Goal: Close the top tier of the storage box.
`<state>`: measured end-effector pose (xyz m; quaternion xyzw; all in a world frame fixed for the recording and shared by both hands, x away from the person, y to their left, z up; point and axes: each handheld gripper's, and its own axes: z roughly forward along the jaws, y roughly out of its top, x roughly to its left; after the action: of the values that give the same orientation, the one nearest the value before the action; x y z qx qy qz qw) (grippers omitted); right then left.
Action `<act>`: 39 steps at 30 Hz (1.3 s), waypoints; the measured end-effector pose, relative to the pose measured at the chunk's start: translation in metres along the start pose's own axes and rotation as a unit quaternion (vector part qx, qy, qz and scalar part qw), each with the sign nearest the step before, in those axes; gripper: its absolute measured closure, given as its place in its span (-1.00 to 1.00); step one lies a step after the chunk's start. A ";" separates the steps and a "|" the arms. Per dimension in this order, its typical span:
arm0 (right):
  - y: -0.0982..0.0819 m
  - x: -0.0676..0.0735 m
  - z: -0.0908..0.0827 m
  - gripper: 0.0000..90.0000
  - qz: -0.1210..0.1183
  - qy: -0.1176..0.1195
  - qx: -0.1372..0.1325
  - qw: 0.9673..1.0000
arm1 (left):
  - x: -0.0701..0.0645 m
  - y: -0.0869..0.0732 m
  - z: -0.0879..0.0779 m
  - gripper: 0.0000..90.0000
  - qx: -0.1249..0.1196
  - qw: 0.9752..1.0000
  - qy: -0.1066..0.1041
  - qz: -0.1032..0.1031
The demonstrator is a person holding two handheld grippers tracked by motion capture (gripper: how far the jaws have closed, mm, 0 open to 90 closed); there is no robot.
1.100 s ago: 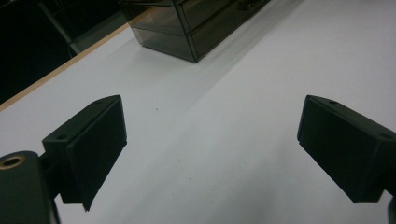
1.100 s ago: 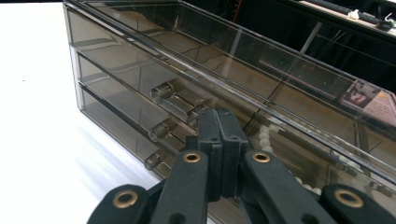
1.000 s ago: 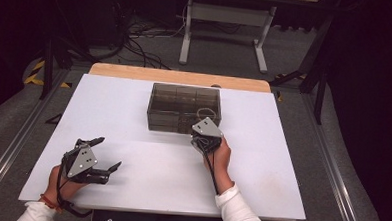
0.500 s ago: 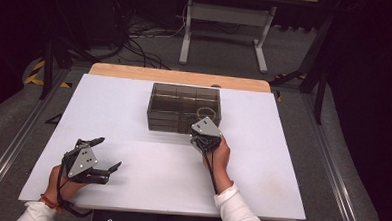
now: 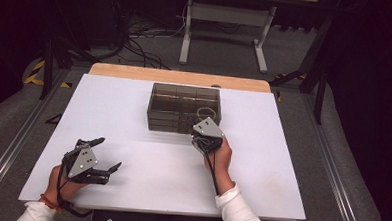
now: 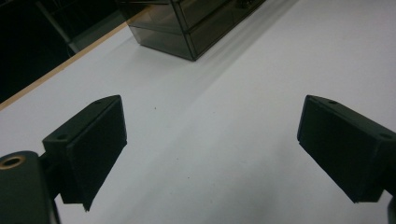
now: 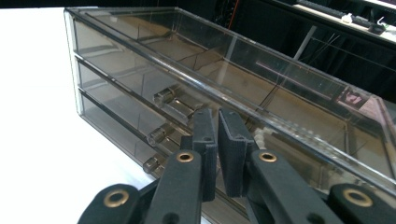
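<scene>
High view. Far middle of the white table (image 5: 130, 187): a smoky see-through drawer box (image 5: 184, 107), front turned toward the person, so easy to reach from the near side. Right tongs (image 5: 198, 134) brought up against that front near its right end, right hand (image 5: 222, 156) behind them, likely lined up for a drawer pull. Left tongs (image 5: 110, 152) parked low at the near left of the table, well apart from the box, probably waiting out of the way. Inside the open top, at the right, a pale looped cord (image 5: 206, 112). Beyond the table, a metal stand (image 5: 223, 21) and floor cables (image 5: 142, 43), nothing to do with the reach. Nothing lying between either hand and the box.

Left gripper view. Jaws spread wide, with only bare table between them. Far off at the top, a corner of the drawer box (image 6: 187, 28).

Right gripper view. Jaws all but together, with just a slim gap, tips right at the stacked drawer fronts. Three clear knobs (image 7: 166, 99) in a column just to the left of the tips. Cannot tell whether another knob is pinched behind the tips, hidden by the jaws themselves. Small pale beads (image 7: 261, 137) visible through the wall. Main hindrance, by judgement: slick, small knobs set close together, easy to slip off or mistake.
</scene>
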<state>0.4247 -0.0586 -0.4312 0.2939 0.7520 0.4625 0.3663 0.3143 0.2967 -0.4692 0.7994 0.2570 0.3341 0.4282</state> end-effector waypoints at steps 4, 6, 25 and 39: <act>0.001 0.000 -0.003 0.87 -0.001 0.011 0.000 1.000 | 0.000 0.000 0.000 -0.80 0.000 1.000 -0.001 0.000; 0.002 0.001 -0.004 0.85 -0.002 0.012 -0.002 1.000 | 0.000 0.000 0.000 -0.80 0.001 1.000 0.000 0.000; 0.006 -0.001 -0.015 0.51 -0.002 0.026 -0.018 0.999 | 0.000 0.000 0.000 -0.80 0.001 1.000 -0.002 -0.001; 0.007 0.005 -0.015 -0.28 -0.001 0.016 -0.022 1.000 | -0.001 0.000 0.000 -0.80 0.003 1.000 -0.003 0.000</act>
<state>0.4106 -0.0592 -0.4214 0.2773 0.7481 0.4829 0.3610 0.3143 0.2960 -0.4697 0.8016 0.2567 0.3308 0.4267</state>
